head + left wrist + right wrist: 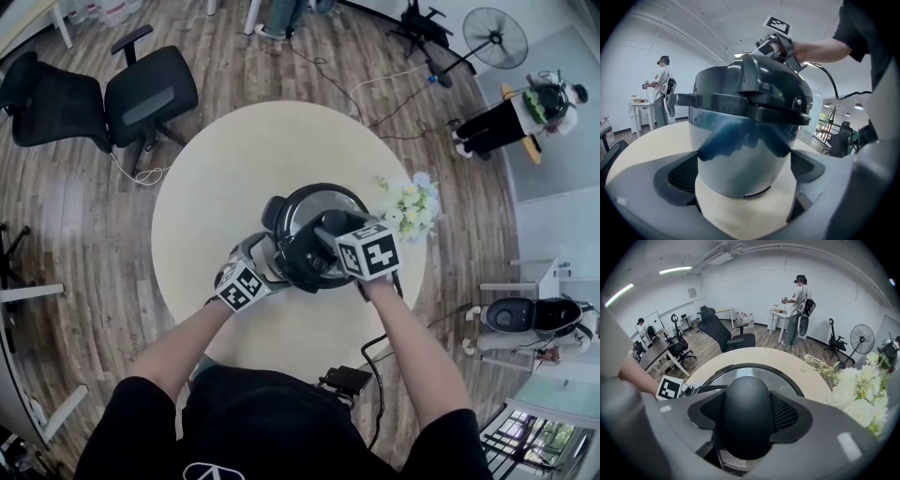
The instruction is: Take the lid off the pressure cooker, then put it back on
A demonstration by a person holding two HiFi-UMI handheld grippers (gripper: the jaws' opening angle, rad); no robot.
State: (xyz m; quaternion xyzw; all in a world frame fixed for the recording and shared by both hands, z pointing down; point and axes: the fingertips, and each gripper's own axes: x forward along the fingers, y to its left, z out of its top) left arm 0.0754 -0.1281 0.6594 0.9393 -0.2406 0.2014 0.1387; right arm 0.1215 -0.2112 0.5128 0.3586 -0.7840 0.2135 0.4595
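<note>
A steel pressure cooker (314, 234) with a black lid (302, 214) stands in the middle of a round pale table (216, 187). My left gripper (274, 259) reaches in from the left, and its pads (684, 174) press on both sides of the shiny pot body (740, 154). Over the pot, my right gripper (328, 231) points steeply down. It is shut on the rounded black lid handle (746, 399), with a pad (790, 414) against each side. The lid (750, 89) sits on the pot in the left gripper view.
A bunch of white flowers (412, 206) stands on the table just right of the cooker, close to my right gripper. Two black office chairs (150, 89) stand beyond the table at the far left. A person (797, 301) stands at a small table far off. A cable (377, 361) hangs at the near edge.
</note>
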